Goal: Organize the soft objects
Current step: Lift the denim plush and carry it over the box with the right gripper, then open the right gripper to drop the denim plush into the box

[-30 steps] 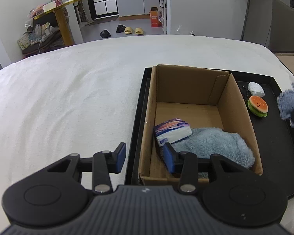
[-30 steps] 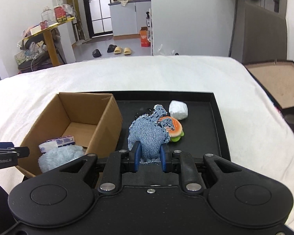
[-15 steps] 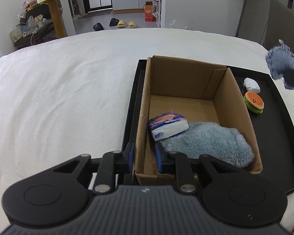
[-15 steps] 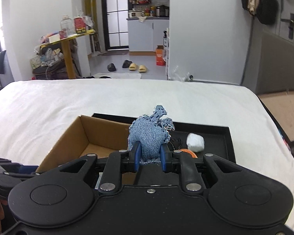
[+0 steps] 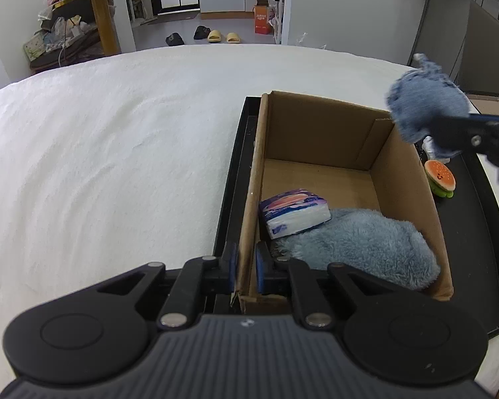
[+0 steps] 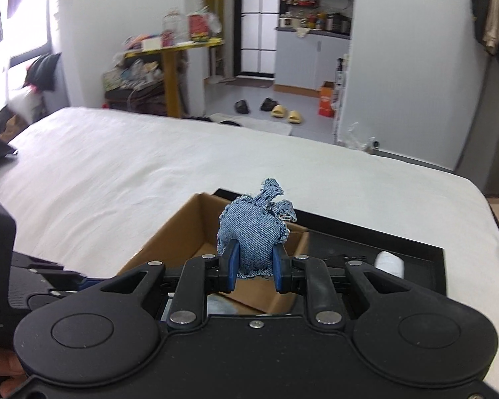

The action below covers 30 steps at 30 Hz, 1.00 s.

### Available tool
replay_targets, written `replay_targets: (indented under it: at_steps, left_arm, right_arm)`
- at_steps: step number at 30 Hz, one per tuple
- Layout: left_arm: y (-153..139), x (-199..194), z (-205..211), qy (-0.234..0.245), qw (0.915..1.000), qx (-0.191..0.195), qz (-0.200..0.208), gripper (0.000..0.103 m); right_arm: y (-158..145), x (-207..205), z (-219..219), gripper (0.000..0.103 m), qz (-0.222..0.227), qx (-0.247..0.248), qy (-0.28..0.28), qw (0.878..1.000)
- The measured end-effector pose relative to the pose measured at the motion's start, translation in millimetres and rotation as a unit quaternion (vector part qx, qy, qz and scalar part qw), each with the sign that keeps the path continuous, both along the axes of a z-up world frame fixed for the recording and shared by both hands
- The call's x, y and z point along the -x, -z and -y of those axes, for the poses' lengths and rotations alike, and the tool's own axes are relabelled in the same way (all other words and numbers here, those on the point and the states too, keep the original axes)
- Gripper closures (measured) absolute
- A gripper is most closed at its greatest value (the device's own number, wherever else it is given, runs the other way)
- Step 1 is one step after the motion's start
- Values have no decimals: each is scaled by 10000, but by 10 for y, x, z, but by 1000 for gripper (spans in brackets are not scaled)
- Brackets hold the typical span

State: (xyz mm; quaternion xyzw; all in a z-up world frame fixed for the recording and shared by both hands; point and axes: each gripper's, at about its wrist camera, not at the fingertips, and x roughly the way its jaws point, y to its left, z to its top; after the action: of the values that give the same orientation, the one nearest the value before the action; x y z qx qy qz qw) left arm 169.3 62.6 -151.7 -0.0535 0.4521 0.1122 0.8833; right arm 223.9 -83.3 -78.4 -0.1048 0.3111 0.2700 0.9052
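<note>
A cardboard box (image 5: 319, 123) stands on a black tray (image 5: 472, 232) on the white bed. It holds a tissue pack (image 5: 294, 211) and a fluffy blue cloth (image 5: 359, 246). My left gripper (image 5: 244, 267) is shut on the box's near left wall. My right gripper (image 6: 254, 266) is shut on a denim pouch (image 6: 252, 229) and holds it in the air above the box's far right corner; the pouch also shows in the left wrist view (image 5: 425, 106). The box also shows in the right wrist view (image 6: 183, 229).
A burger-shaped toy (image 5: 439, 177) and a white wad (image 6: 389, 262) lie on the tray right of the box. The white bed (image 5: 116, 153) spreads to the left. A yellow table (image 6: 173, 66) and slippers (image 6: 289, 114) are on the floor beyond.
My right gripper lifted the denim pouch off the tray and carried it left, over the box. My left gripper closed on the box's left wall.
</note>
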Motion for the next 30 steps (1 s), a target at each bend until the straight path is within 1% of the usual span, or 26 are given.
replay_targets:
  at_steps: [5, 7, 9, 10, 14, 21, 24, 30]
  left_arm:
    - [18, -4, -31, 16, 10000, 80, -10, 93]
    - [24, -4, -39, 13, 10000, 96, -15, 93]
    - [23, 2, -47, 13, 9999, 122, -13, 93]
    - [21, 6, -53, 17, 9999, 140, -8, 93]
    - [19, 8, -53, 22, 9999, 160, 1, 93]
    - [0, 5, -97, -20, 9997, 255, 36, 94]
    - [-16, 18, -102, -126, 9998, 156, 86, 94]
    - [-68, 56, -164, -381, 9989, 257, 132, 93]
  right_arm:
    - [50, -5, -145, 81, -165, 91, -142, 9997]
    - [92, 5, -186, 73, -360, 129, -227, 9990]
    - [131, 32, -192, 61, -381, 226, -176, 9989]
    - [146, 46, -171, 60, -362, 256, -142, 9989]
    - [176, 70, -50, 60, -586, 120, -38, 9982]
    - [113, 146, 163, 60, -559, 171, 9, 9983]
    - [98, 146, 271, 60, -585, 147, 66, 9982]
    - [98, 122, 457, 60, -568, 226, 164, 9980]
